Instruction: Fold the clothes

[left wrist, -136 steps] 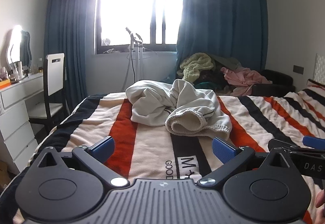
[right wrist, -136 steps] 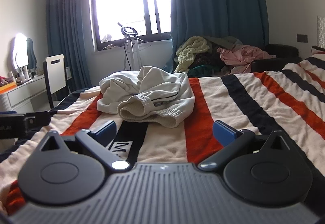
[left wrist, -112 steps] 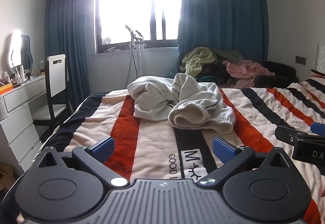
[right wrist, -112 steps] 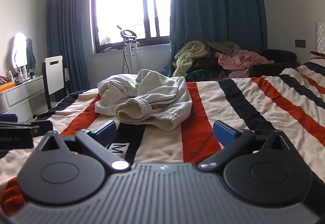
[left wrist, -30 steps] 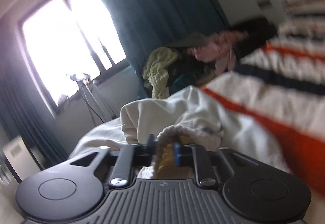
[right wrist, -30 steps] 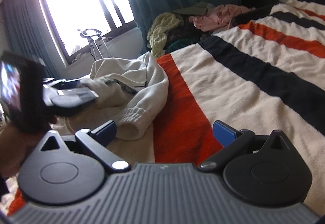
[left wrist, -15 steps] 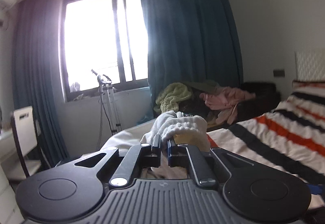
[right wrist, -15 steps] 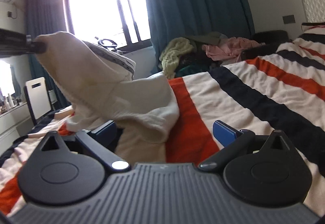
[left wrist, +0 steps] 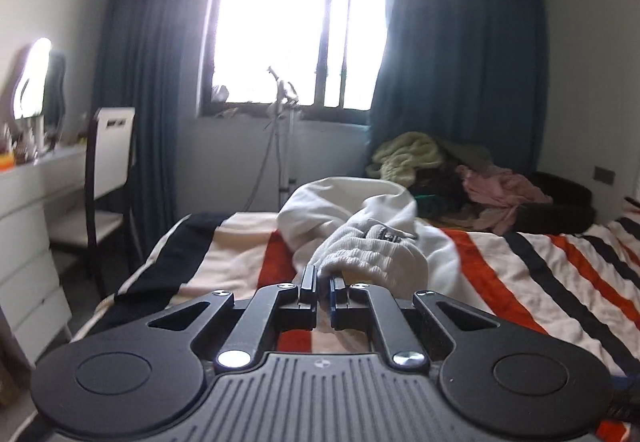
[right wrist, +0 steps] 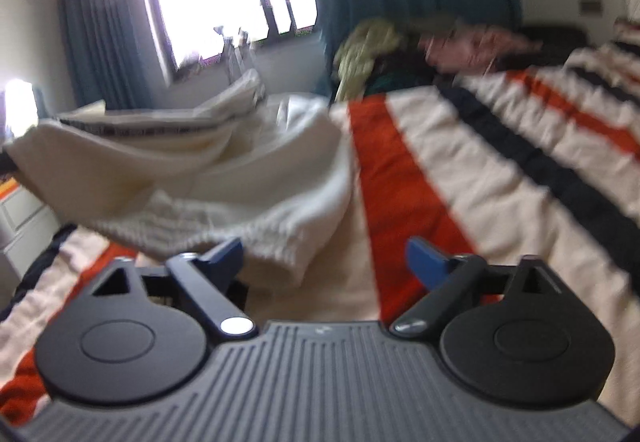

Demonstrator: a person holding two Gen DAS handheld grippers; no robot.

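Half a second ago bunched high, the cream garment (right wrist: 224,161) now stretches sideways across the bed's (right wrist: 460,169) foot, ribbed hem clamped in the left gripper (left wrist: 323,288); the right gripper (right wrist: 324,256) is closing, hem between its jaws, unpinched.

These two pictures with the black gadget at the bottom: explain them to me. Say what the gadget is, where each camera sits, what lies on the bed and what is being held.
No robot here: a person holds a hand tool with two fingers in each hand, and a camera on each tool looks forward along them.

The left camera shows the left gripper shut on the ribbed hem of a white sweatshirt, lifting that part off the striped blanket.

The right camera shows the right gripper closing, blue fingers apart, not yet pressing on anything. The sweatshirt's hem hangs close by its left finger.

Behind the bed are a window, blue curtains and a pile of clothes. The right picture is blurred.
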